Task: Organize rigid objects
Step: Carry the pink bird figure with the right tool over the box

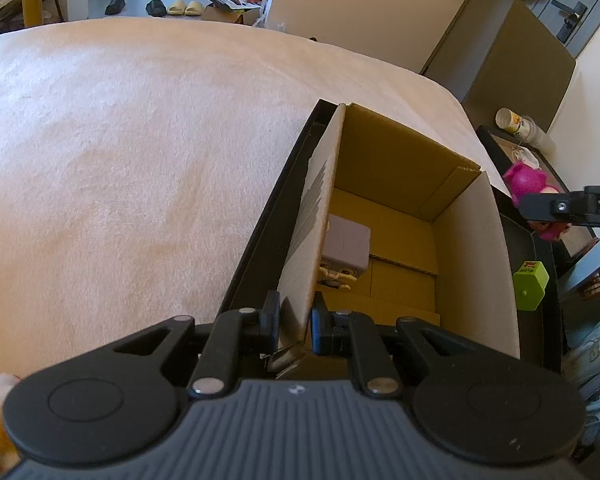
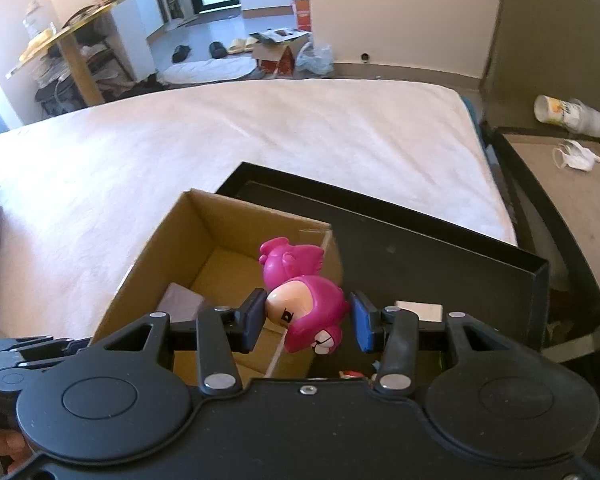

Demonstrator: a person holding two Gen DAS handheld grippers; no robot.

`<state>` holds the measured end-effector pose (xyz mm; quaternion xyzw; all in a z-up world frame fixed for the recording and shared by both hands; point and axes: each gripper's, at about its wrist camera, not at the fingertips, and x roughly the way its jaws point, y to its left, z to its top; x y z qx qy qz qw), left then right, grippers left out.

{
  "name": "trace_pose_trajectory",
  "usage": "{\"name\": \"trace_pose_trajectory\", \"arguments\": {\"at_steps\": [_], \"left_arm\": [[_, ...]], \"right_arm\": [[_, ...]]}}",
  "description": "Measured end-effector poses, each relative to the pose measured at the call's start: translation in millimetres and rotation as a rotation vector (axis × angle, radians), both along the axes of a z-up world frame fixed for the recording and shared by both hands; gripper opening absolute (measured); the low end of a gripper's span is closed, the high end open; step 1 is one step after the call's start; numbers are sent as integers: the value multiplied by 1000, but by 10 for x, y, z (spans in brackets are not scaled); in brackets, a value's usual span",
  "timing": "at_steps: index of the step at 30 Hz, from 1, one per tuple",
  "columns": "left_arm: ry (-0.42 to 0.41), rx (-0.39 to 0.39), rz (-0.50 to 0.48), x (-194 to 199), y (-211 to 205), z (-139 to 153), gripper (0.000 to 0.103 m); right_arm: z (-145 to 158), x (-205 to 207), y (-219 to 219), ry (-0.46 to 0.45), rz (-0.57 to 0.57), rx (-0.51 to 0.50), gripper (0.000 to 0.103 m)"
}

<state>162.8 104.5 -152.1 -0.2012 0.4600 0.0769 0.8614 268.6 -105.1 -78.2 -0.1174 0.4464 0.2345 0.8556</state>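
A: Eyes on the pink toy figure [image 2: 304,300], it's pinched between the two fingers of the right gripper [image 2: 307,320], head toward the camera, body pointing away, held in the air above the near right corner of the cardboard box [image 2: 160,264].

B: So the fingers are clamped on it?

A: Clamped on it, one pad [image 2: 254,318] on each side of its head. Beyond the fingertips the box stands open, with a grey block [image 2: 182,304] on its floor to the left of the toy.

B: And the left gripper [image 1: 296,326]?

A: Pressed together on the box's left wall [image 1: 312,224], right at the near end, one finger outside, one inside. Ahead of those fingers the grey block sits over a small pale figure [image 1: 336,276], hard against that wall.

B: What's under the box?

A: A black tray [image 2: 440,248], lying on a white blanket [image 2: 220,152]. To the right of the left fingers, a green block [image 1: 530,286] rests in the tray, just outside the box.
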Motion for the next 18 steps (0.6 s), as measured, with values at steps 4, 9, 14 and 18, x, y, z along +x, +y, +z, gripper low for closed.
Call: {"name": "trace_pose_trajectory", "arguments": {"at_steps": [4,9,14,18], "left_arm": [[3,-7,1,-1,11,-7,14],[34,8,5,42,-14,5,13],[48,14,-2,53,-18,2,13],[48,14,-3,52,-19,3,13]], "right_arm": [[-25,-15,156,-3,38,-33,45],[-59,-34,345,-8,74,-64,45],[-133,-65,518,2,103,-80,45],[-186,-99,655,1,132,-102,45]]}}
